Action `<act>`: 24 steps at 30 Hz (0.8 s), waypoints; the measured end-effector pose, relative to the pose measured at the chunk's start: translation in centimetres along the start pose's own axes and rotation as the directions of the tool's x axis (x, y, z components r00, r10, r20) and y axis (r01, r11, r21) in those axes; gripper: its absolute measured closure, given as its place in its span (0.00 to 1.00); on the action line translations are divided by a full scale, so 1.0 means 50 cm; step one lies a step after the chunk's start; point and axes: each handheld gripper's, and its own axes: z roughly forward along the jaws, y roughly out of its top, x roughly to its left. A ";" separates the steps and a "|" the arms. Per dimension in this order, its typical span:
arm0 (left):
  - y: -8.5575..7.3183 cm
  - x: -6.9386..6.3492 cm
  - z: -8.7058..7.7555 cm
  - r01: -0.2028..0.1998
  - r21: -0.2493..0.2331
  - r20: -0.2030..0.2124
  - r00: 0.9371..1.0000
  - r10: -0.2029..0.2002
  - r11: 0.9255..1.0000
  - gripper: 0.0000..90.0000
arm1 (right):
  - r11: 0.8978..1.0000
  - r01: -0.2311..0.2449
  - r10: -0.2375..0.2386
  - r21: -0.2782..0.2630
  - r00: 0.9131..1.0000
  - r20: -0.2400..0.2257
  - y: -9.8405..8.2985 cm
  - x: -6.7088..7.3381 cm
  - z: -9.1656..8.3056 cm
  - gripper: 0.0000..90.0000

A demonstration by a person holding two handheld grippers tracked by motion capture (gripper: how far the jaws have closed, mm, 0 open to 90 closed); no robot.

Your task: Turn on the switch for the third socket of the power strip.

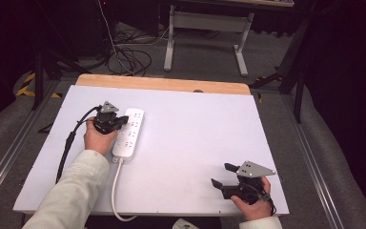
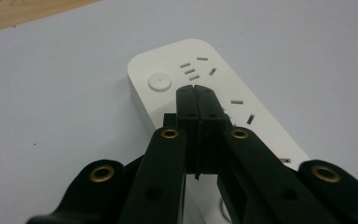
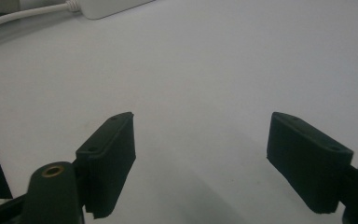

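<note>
Black two-jaw left tongs (image 2: 196, 95), brass-ringed eyelets on the linkage arms, small screw holes in the flat rectangular pads. Same black build on the right tongs (image 1: 221, 174), blocky matte pads. Grey three-cornered plate atop each, dotted with small holes. Thick black cable (image 1: 69, 140) trailing from the left one. Pale cream sleeve (image 1: 74, 191), loosely creased.

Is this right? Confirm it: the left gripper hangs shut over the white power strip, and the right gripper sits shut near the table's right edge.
Not quite: the right gripper is open, its jaws wide apart in the right gripper view. The left gripper is indeed shut over the white power strip.
</note>
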 end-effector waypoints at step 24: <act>0.003 -0.003 0.002 0.041 0.036 -0.020 0.999 -0.040 0.999 1.00 | 1.000 0.005 -0.005 0.008 1.000 0.000 0.000 0.002 0.002 0.26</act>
